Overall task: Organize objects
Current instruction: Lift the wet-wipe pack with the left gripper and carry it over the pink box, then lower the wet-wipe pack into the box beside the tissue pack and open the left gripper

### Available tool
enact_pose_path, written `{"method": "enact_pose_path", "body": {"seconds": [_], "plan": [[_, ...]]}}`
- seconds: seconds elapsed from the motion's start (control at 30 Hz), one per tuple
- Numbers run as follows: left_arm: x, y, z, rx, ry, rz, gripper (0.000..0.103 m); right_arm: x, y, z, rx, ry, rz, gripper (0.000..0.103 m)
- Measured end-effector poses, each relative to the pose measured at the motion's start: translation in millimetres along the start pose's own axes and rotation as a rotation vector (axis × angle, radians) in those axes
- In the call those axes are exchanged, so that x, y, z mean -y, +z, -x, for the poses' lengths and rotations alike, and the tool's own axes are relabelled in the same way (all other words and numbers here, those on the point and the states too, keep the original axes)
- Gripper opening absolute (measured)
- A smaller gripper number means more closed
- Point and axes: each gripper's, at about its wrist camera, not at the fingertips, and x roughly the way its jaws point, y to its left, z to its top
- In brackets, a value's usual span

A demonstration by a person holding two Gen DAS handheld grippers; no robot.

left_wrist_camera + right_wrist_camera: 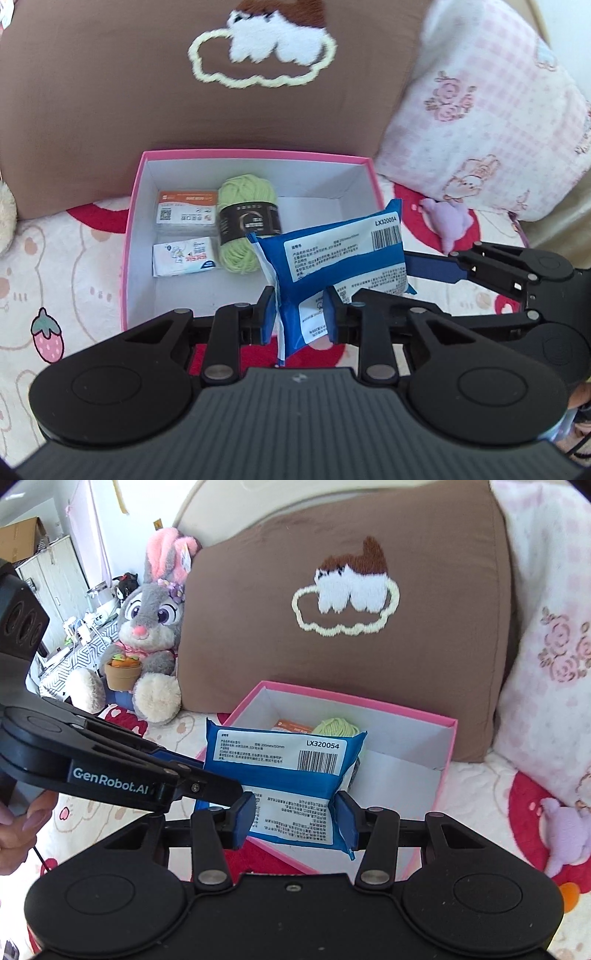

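A blue and white wipes packet (340, 247) hangs tilted over the near right corner of an open pink box (255, 153). My left gripper (301, 314) is shut on the packet's lower end, its pads pressing both sides. My right gripper (295, 821) is shut on the same packet (280, 764) across its width. In the right wrist view the left gripper's black fingers (192, 775) reach in from the left to the packet's edge. Inside the box lie a green yarn ball (245, 221), an orange and white card box (186, 212) and a small white pack (184, 258).
The box sits on a patterned bedspread (55, 258) against a brown cushion (110, 110). A pink checked pillow (480, 110) and a small purple plush (452, 225) lie to the right. A grey bunny plush (151, 627) sits left of the cushion. The box's right half (399, 771) is bare.
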Motion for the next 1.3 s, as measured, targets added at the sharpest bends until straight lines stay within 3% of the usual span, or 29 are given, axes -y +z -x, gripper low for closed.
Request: {"method": "enact_pose_path", "body": {"seconds": [0.17, 0.43, 0.73, 1.3], "plan": [[-12.2, 13.7, -33.5, -0.051, 0.079, -0.029, 0.026, 9.0, 3.9, -39.8, -0.068, 0.035, -0.077, 0.052], [-45.1, 14.8, -71.9, -0.125, 0.109, 0.048, 0.026, 18.7, -3.9, -95.5, -0.146, 0.069, -0.2, 0.052], [-74.9, 10.1, -98.6, -0.201, 0.149, 0.101, 0.027, 5.8, -6.9, -138.2, -0.226, 0.079, -0.231, 0.052], [-92.3, 4.1, -142.5, -0.298, 0.163, 0.143, 0.026, 14.0, -18.7, -173.5, -0.337, 0.038, -0.266, 0.045]]}}
